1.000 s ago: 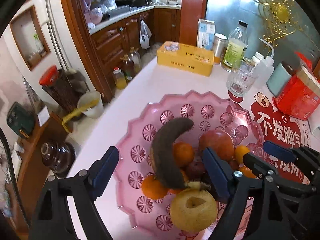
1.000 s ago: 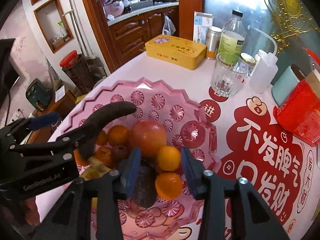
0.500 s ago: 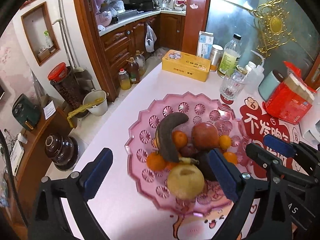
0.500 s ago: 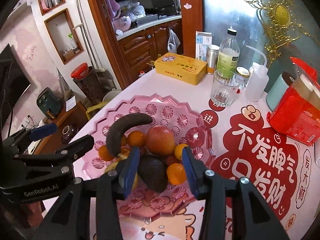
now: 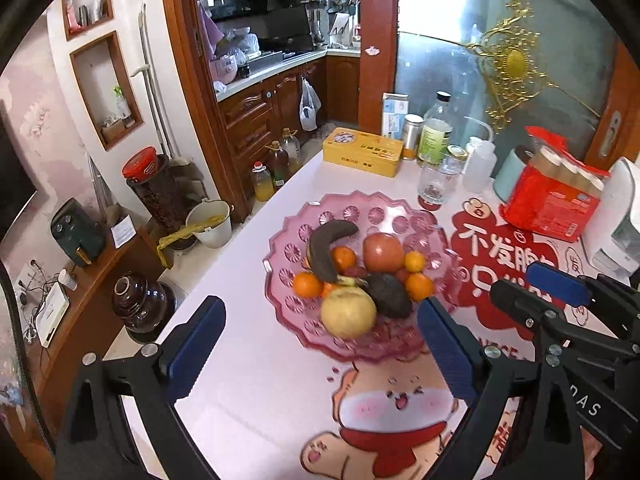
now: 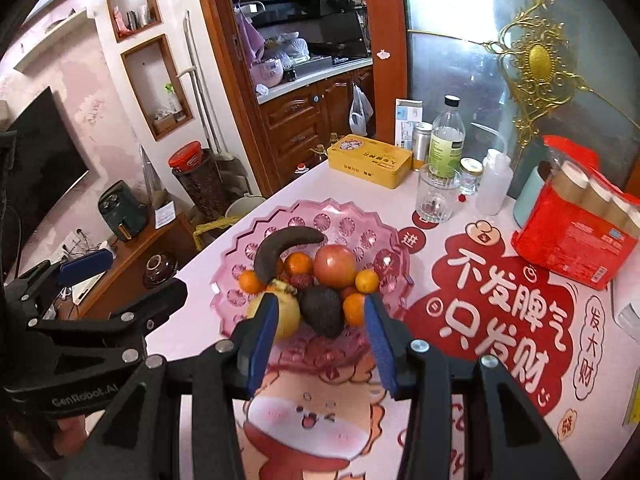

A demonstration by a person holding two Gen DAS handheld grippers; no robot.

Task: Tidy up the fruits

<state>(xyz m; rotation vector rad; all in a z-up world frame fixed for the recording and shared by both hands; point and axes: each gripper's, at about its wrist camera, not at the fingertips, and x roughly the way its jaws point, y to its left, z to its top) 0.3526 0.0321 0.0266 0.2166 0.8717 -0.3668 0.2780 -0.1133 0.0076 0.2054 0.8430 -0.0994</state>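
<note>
Both tools pulled back from fruit plate (image 5: 280, 248), left tool (image 5: 320, 354) wider apart, right tool (image 6: 320, 336) seemingly empty, part-open.

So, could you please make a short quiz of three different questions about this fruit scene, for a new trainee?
1. True or false: the blackened banana lies in the pink dish.
2. Which fruit sits nearest the right tongs? A) the red apple B) the dark avocado C) an orange
3. Fill the gap: both tongs, left and right, hold ____.

Key: 1 true; 2 B; 3 nothing.
</note>
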